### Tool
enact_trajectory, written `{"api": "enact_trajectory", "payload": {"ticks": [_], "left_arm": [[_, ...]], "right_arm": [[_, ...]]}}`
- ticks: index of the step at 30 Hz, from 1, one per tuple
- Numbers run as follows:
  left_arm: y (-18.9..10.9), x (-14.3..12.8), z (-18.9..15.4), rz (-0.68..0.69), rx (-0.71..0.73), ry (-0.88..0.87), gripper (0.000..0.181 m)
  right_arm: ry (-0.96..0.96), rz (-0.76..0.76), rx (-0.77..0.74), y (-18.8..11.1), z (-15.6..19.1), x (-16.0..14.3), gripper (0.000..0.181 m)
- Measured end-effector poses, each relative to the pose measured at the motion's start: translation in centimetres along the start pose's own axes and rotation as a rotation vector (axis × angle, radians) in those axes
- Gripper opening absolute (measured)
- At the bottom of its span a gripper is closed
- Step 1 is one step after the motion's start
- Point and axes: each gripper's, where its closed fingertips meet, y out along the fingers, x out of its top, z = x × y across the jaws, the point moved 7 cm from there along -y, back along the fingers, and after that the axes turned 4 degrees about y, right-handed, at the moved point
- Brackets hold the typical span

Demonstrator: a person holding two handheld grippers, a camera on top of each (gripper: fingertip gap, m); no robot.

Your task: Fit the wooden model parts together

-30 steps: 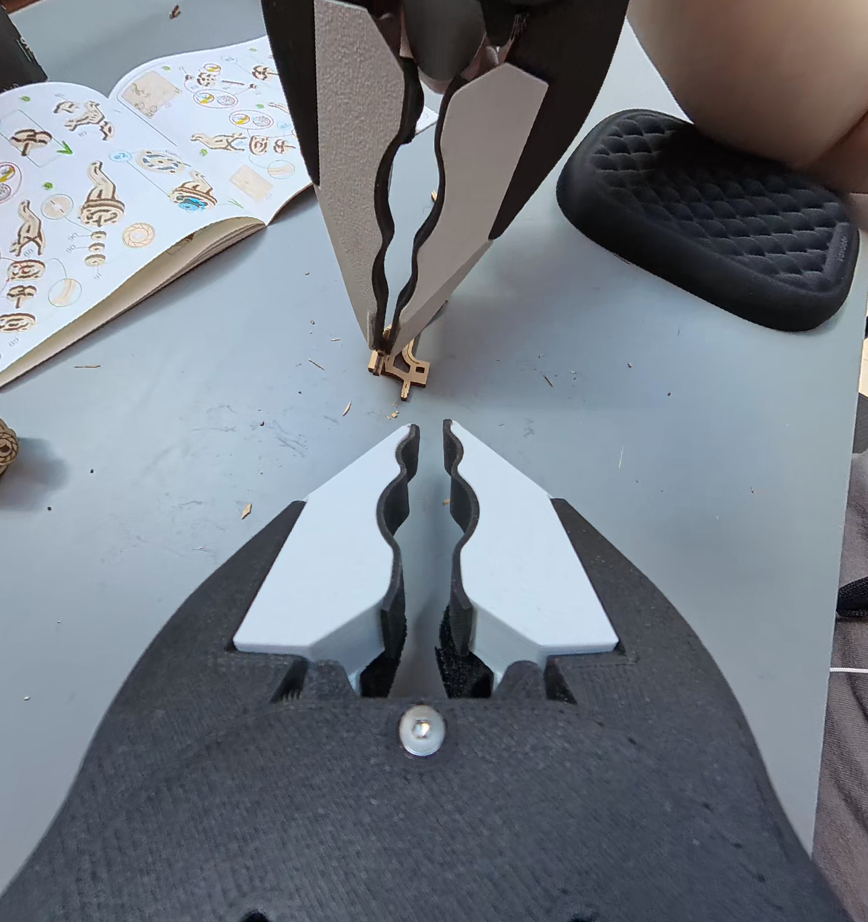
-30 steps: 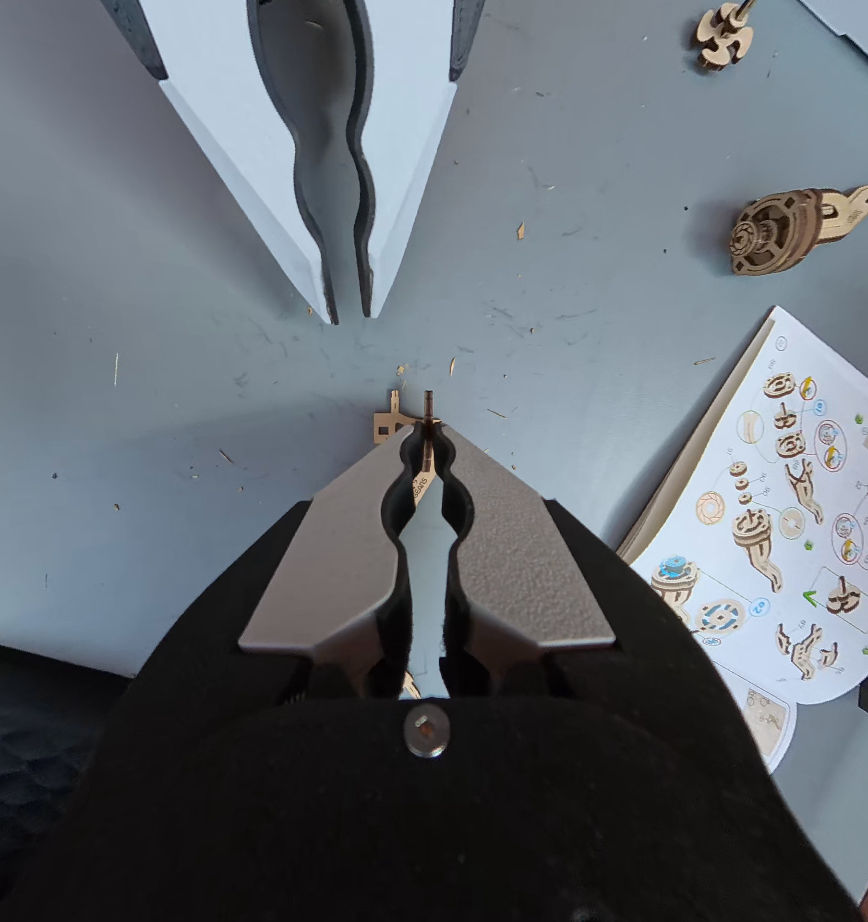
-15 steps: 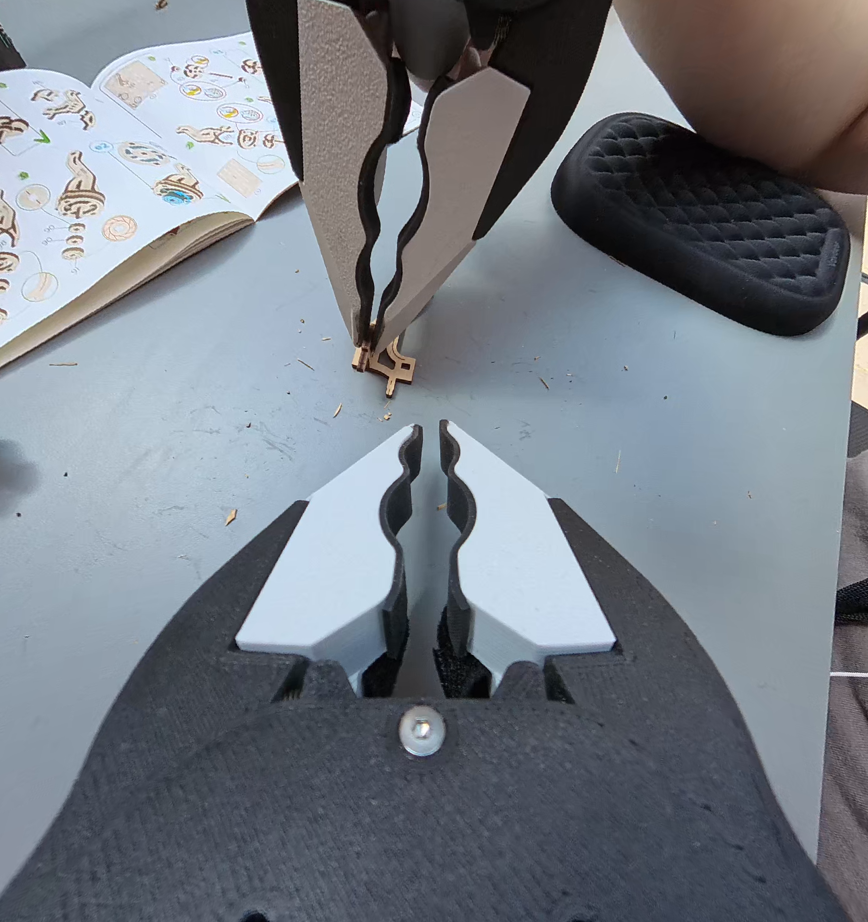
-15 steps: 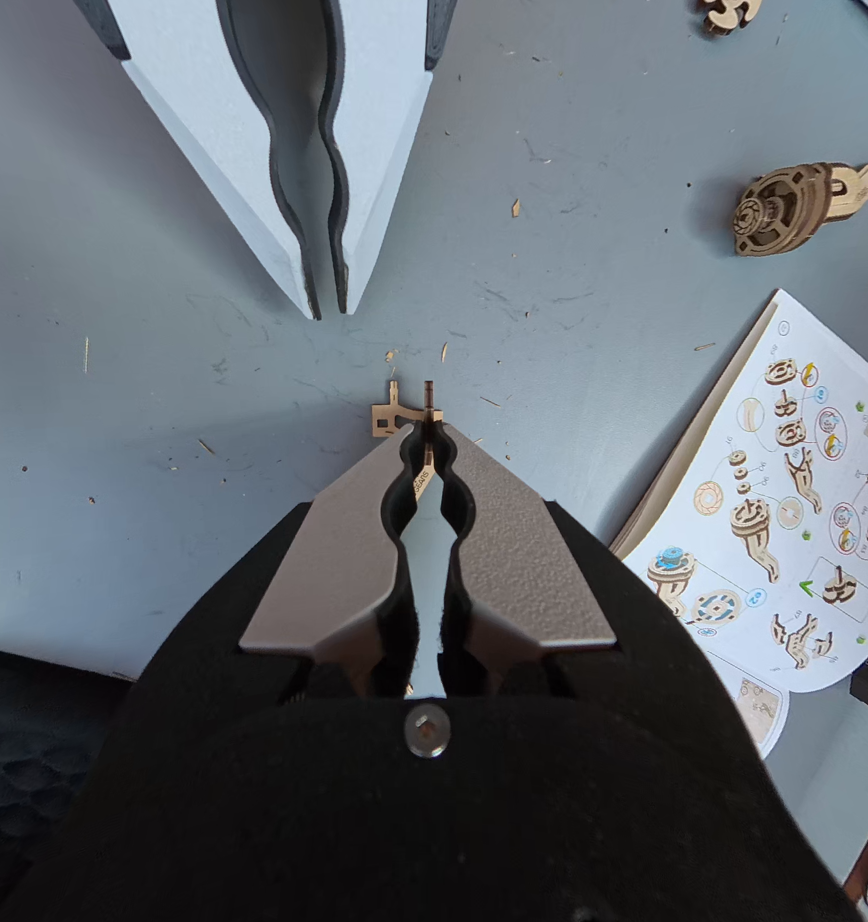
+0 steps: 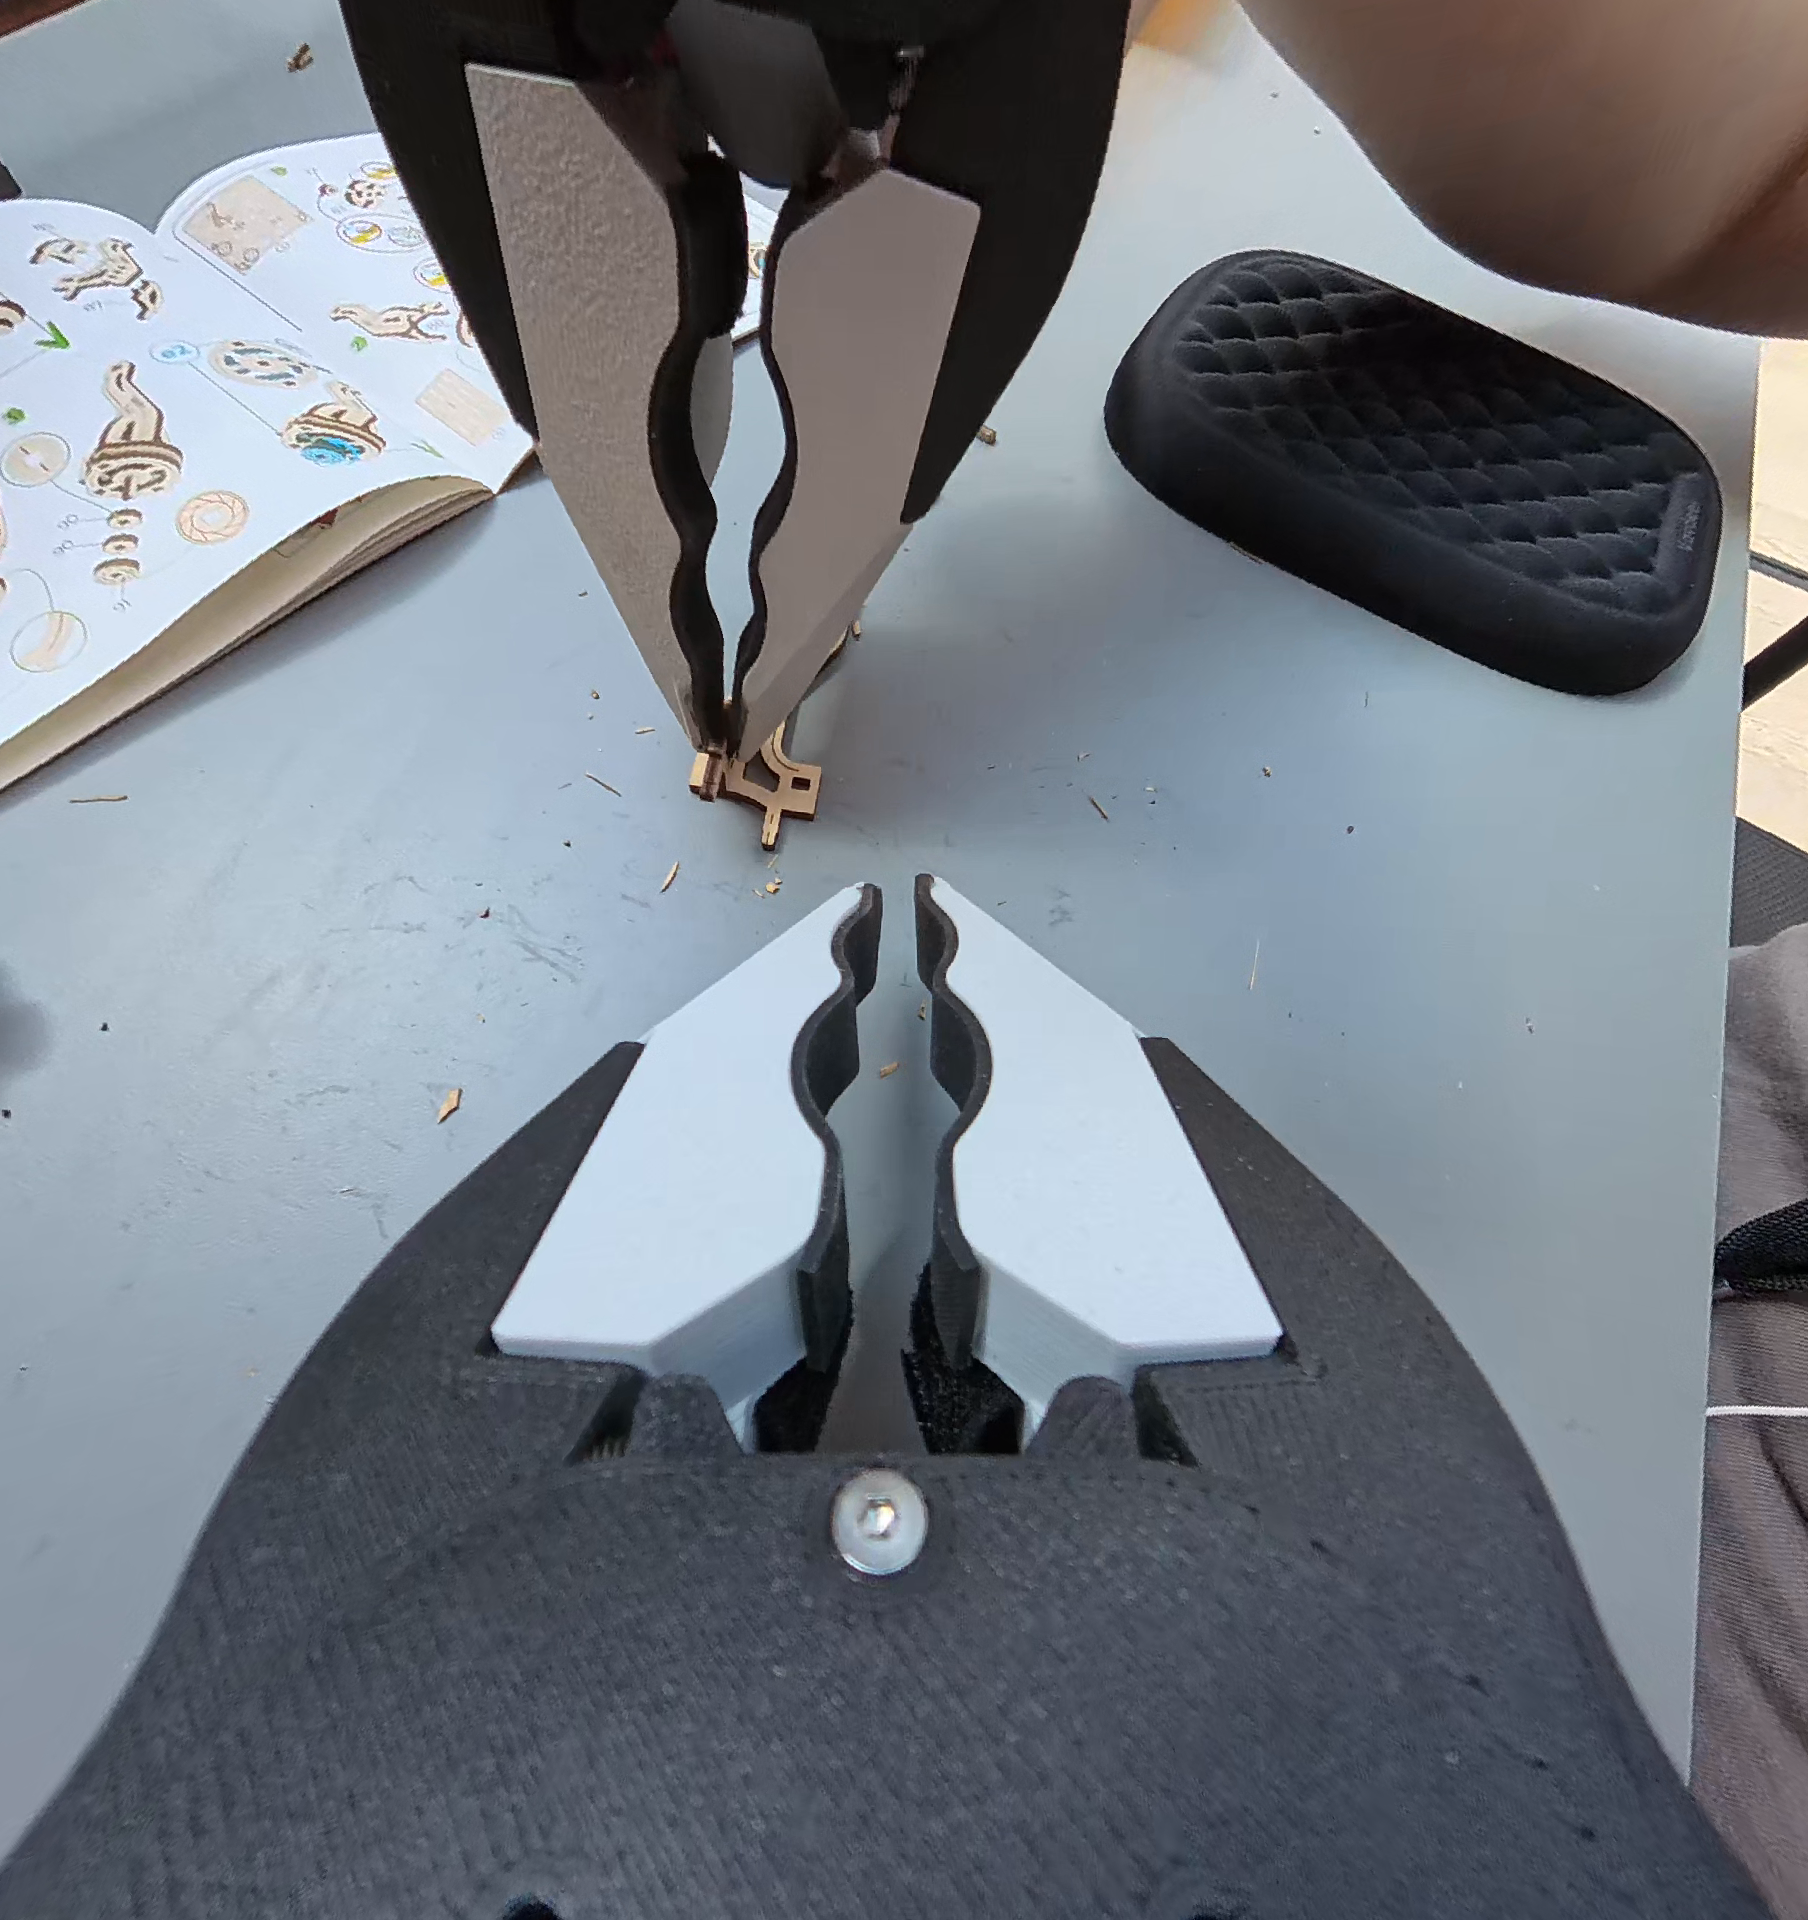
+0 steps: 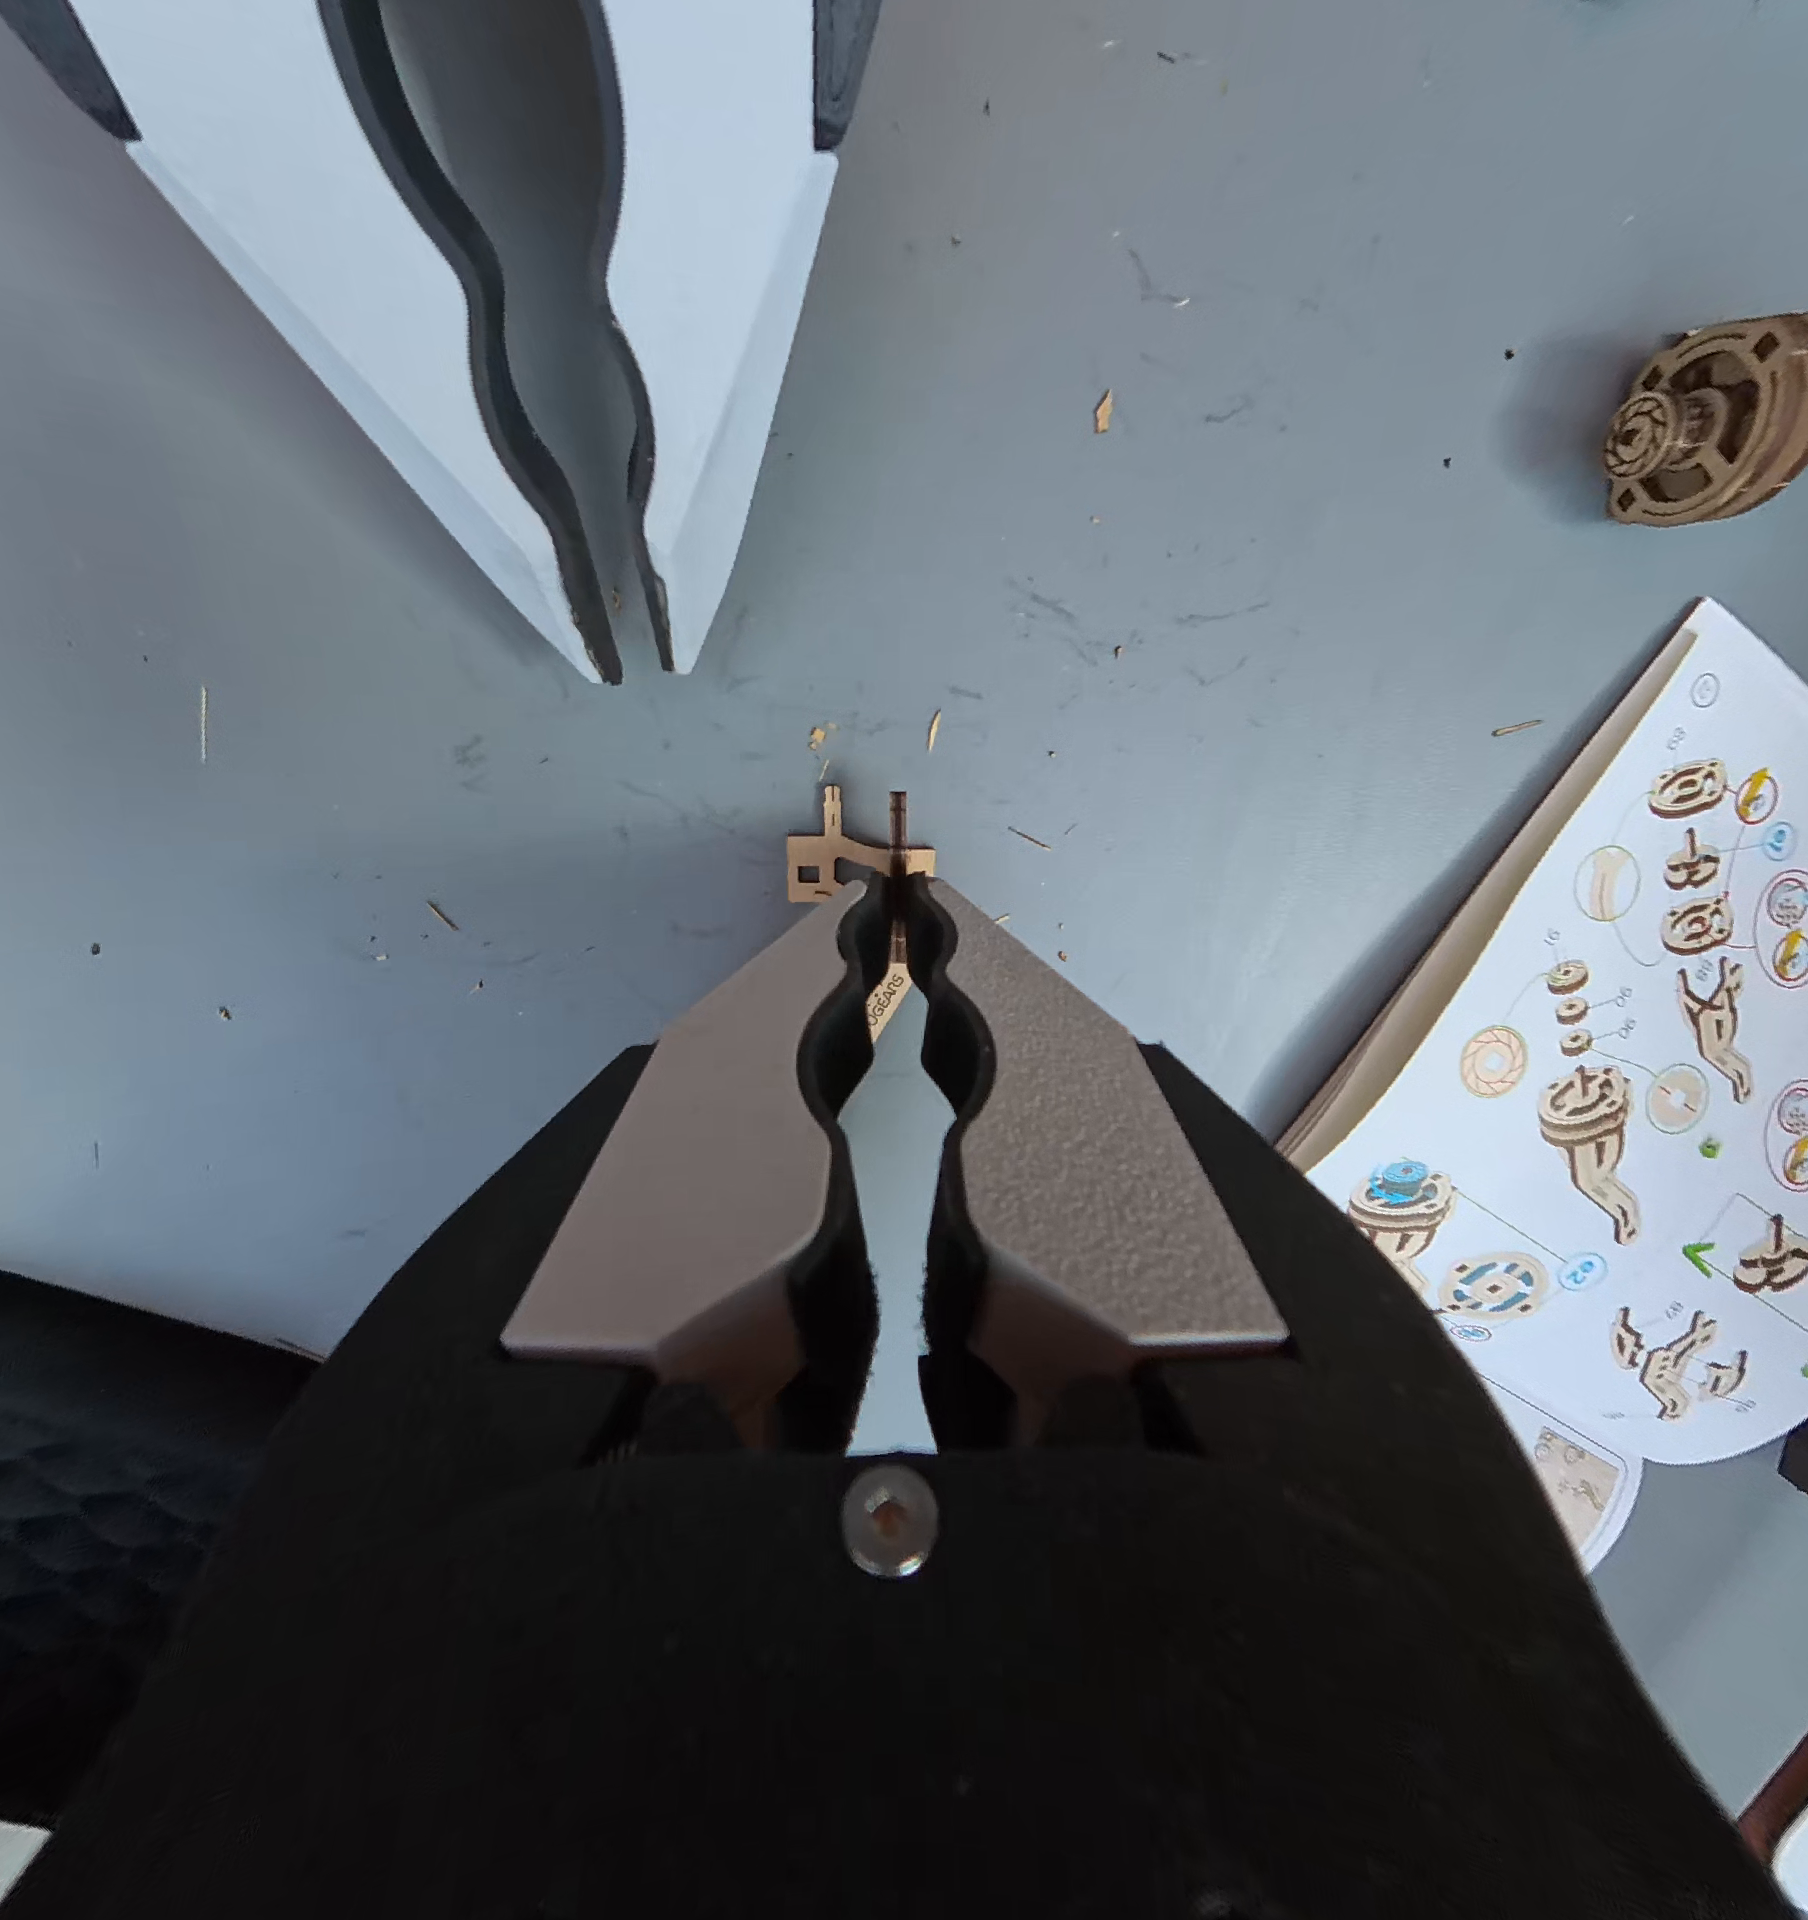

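The left gripper (image 5: 895, 894) is hovering low over the grey table (image 5: 308, 935), its pale blue jaws slightly apart and holding nothing. Just ahead of its tips, small wood chips (image 5: 671, 878) are lying scattered.

Just beyond those, the wooden part (image 5: 765, 784) is sitting at the tips of the right gripper (image 5: 721, 727), which is pointing down at the table from the far side. In the right wrist view, the right gripper (image 6: 895, 883) is clamping its grey jaws on a thin upright piece, with a flat notched piece (image 6: 822, 862) sticking out to the left of the tips. Whether the two pieces are already slotted together is hard to tell.

To the left of the right jaws, an open booklet (image 5: 183, 447) is lying flat. To their right, a black pad (image 5: 1419, 468) is resting near the table edge. In the right wrist view, a finished wooden assembly (image 6: 1731, 416) is sitting well off to the right.

Risks, as a judgement: the grip is only at the very tips, so the thin part could be twisting or slipping out under pressure. Pressing down at an angle could be snapping a tab. If the left gripper closes in off line, it could be knocking the flat piece sideways.
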Motion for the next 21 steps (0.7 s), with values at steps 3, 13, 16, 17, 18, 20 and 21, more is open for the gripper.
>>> {"api": "enact_trajectory", "payload": {"ticks": [3, 13, 16, 17, 18, 20, 21], "left_arm": [[-0.2, 0.0, 0.0, -0.011, 0.000, -0.002, 0.005], [-0.2, 0.1, -0.3, -0.027, -0.014, 0.002, 0.005], [-0.2, 0.0, -0.3, -0.029, -0.015, -0.003, 0.005], [-0.3, -0.1, -0.3, -0.033, -0.017, -0.006, 0.005], [-0.3, 0.0, -0.3, -0.036, -0.019, -0.008, 0.005], [-0.3, 0.0, -0.3, -0.042, -0.021, -0.008, 0.005], [-0.3, -0.1, -0.2, -0.041, -0.023, -0.008, 0.005]], "right_arm": [[-0.012, 0.007, -0.030, 0.0, 0.2, 0.0, 0.002], [0.050, -0.041, 0.102, 0.1, -0.7, -0.2, 0.003], [0.043, -0.054, 0.058, 0.0, -0.3, -0.3, 0.002], [0.046, -0.058, 0.058, -0.1, -0.1, -0.4, 0.002], [0.053, -0.067, 0.050, -0.4, 0.0, -0.5, 0.003], [0.054, -0.082, 0.012, -1.0, 0.0, -0.7, 0.006], [0.054, -0.076, 0.009, -1.3, 0.0, -0.8, 0.006]]}}
